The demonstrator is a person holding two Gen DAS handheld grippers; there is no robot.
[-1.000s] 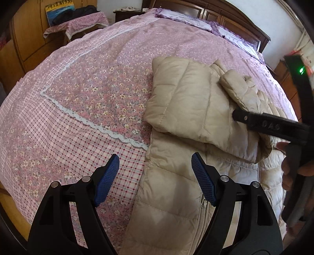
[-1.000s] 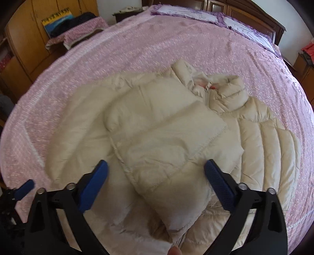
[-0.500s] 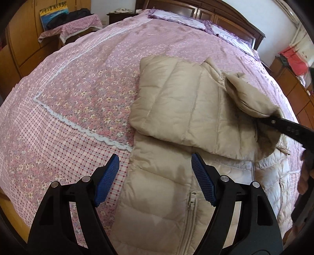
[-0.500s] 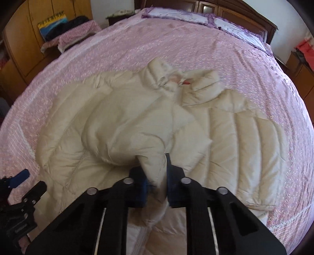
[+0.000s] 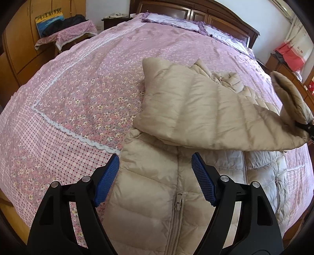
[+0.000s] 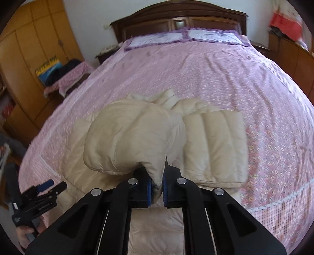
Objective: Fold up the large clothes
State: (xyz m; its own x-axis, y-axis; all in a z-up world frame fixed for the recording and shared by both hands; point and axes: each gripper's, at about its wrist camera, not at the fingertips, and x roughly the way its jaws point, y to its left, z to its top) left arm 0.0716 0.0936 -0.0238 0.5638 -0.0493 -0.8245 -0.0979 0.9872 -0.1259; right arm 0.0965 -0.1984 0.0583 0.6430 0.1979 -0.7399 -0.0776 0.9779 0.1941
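Note:
A beige quilted down jacket [image 5: 157,196] lies on the pink floral bedspread [image 5: 88,88], zipper toward me. One sleeve [image 5: 196,113] is folded across its chest. In the right wrist view my right gripper [image 6: 157,186] is shut on the sleeve's cuff end [image 6: 155,170] and holds the sleeve [image 6: 133,137] lifted off the jacket body [image 6: 214,141]. My left gripper [image 5: 155,180] hovers open above the jacket's lower front near the zipper pull [image 5: 179,200], with nothing between its blue pads [image 5: 106,180]. The left gripper [image 6: 44,186] also shows at the lower left of the right wrist view.
Pillows [image 6: 184,37] and a dark wooden headboard [image 6: 176,17] stand at the bed's far end. A wooden wardrobe [image 6: 29,49] and a cloth-covered stand with dark clothes [image 5: 66,31] line the left side. A cabinet with red items [image 5: 290,56] stands at the right.
My right gripper closed on the sleeve's cuff, then lifted and carried it toward the right, unfolding the sleeve from the chest. The left gripper stayed open over the jacket's lower front.

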